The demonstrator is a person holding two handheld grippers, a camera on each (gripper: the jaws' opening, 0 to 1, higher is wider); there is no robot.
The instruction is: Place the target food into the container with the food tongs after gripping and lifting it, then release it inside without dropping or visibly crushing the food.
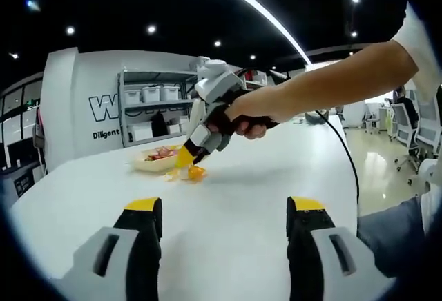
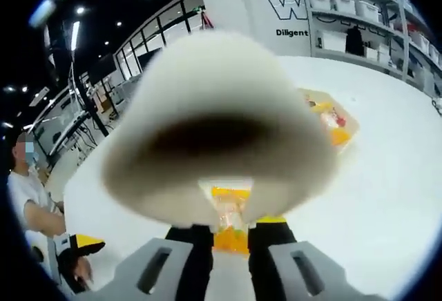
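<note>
Looking along your left gripper (image 1: pixel 224 212), you see a broad white table (image 1: pixel 276 177) running back to a white wall with dark lettering and a shelf unit (image 1: pixel 152 104) of pale bins, under a dark ceiling with spot lamps and one long light strip. Your left jaws stand well apart above the tabletop, with nothing between them. Farther back, your hand (image 1: pixel 245 118) holds the right gripper (image 1: pixel 188 154) tilted down, its yellow tips at the near edge of a shallow container (image 1: pixel 153 159) with red and yellow food in it. A small orange-yellow food piece (image 1: pixel 196 172) lies on the table just beside those tips.

Along your right gripper (image 2: pixel 231 228), the same white table and lettered wall show, with glass partitions and a seated person at the left. The jaws are drawn close, pinching a pair of pale food tongs (image 2: pixel 221 128) that loom blurred before the lens. The orange food piece (image 2: pixel 230 215) sits between the tong tips. The container (image 2: pixel 331 118) lies beyond on the table.
</note>
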